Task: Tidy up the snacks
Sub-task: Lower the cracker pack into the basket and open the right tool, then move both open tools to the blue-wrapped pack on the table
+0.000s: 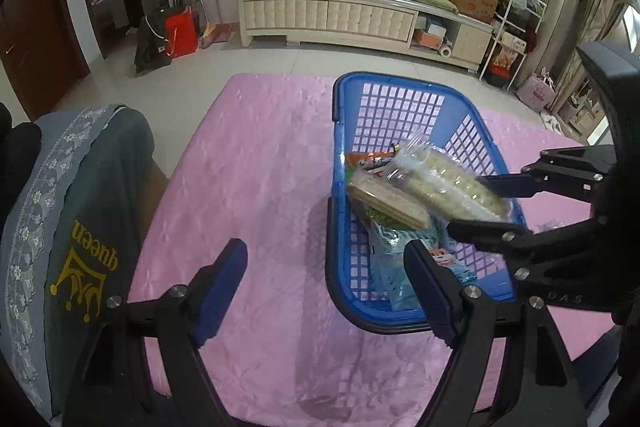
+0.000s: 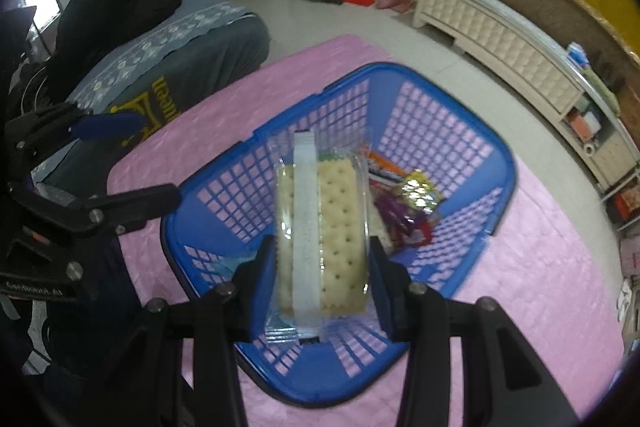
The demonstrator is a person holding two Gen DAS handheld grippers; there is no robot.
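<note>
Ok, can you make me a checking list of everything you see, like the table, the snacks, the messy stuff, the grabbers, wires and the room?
Surface: pink cloth, bare beside the basket.
Job's things: blue basket holding several snack packets; cracker pack above it.
Clutter: nothing seen.
Grippers: right gripper jaws shut on the cracker pack; left gripper open, empty.
Cables: nothing seen.
Surroundings: grey seat cover, white cabinet, red bag.

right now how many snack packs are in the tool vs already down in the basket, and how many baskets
cracker pack held in right tool: 1
snack packs lying in the blue basket, as far as visible: about 4
blue baskets: 1
total: about 6
</note>
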